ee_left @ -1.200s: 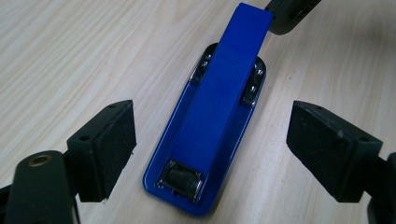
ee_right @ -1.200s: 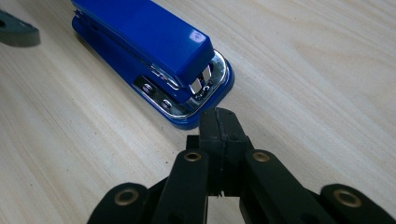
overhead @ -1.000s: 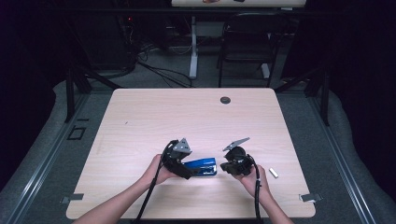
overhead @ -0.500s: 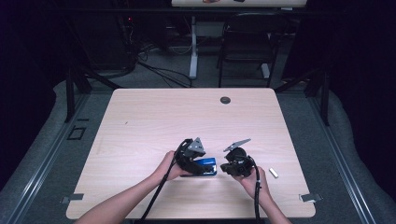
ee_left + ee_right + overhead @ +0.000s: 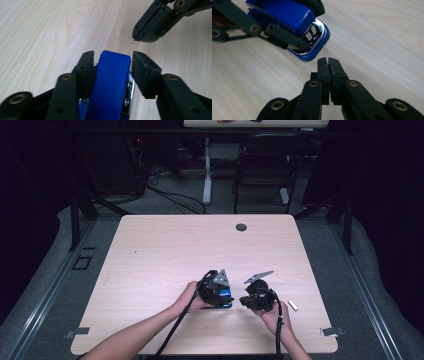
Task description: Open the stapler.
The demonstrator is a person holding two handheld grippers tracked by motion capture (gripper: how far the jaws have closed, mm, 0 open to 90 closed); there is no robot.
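Observation:
A blue stapler [image 5: 227, 293] with a chrome inner part lies flat near the table's front edge. My left gripper [image 5: 224, 299] reaches over it from the left. In the left gripper view the stapler [image 5: 112, 75] sits between the two jaws of the left gripper [image 5: 113, 53]. The jaws have just been closing; one pad lies at its side and a thin gap shows at the other. My right gripper [image 5: 243, 301] rests just right of the stapler, shut and empty. In the right gripper view its tips [image 5: 328, 60] point at the stapler's chrome end [image 5: 314, 32].
A small white block [image 5: 293, 305] lies right of the right hand. A black round grommet [image 5: 241, 227] sits at the table's far edge. A chair [image 5: 262, 165] and cables are on the floor beyond the table [image 5: 165, 255].
The left gripper has slid right along the stapler and its jaws have narrowed around it. The right gripper has stayed where it was, shut.

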